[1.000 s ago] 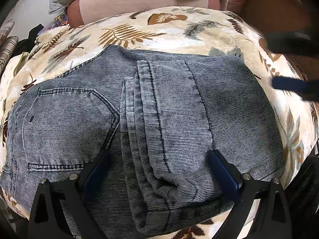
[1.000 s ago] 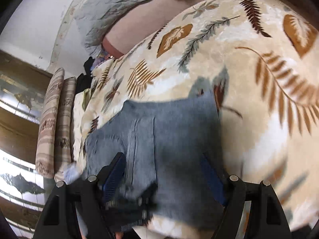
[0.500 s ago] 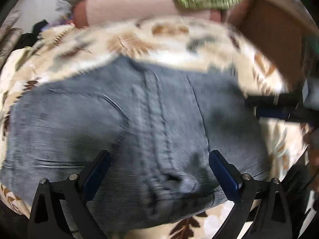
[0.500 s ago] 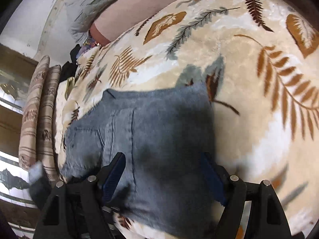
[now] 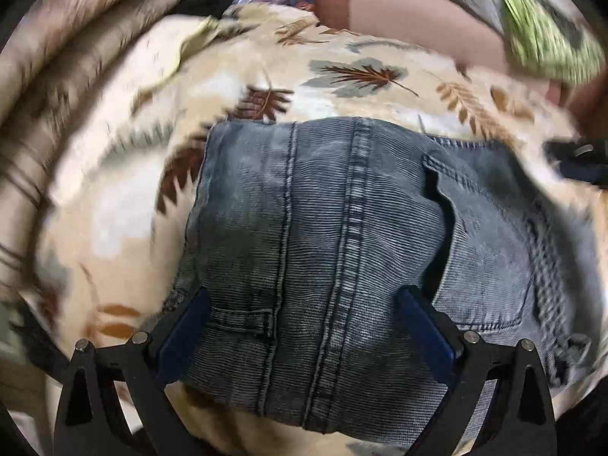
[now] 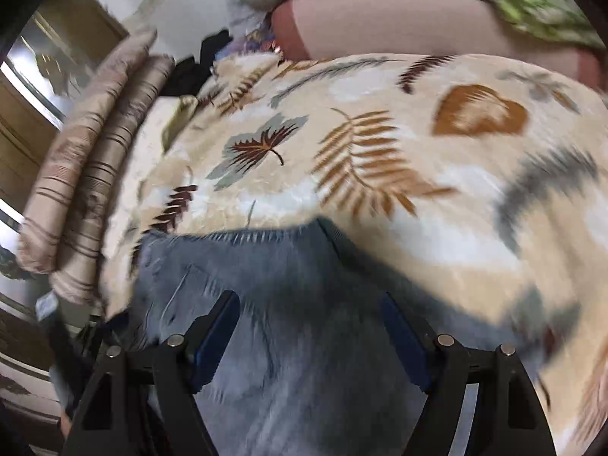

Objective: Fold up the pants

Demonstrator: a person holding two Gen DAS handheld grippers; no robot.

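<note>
Grey-blue denim pants (image 5: 342, 235) folded into compact bundle, flat on blanket.

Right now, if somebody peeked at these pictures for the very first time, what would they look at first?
Most likely the folded blue-grey jeans, a thick bundle with pale seams and a back pocket, filling the middle of the left wrist view. Next, the cream leaf-print blanket they lie on, with big brown and grey leaves. Then the open left gripper, whose blue-padded fingers stand wide apart on either side of the bundle's near edge.
</note>
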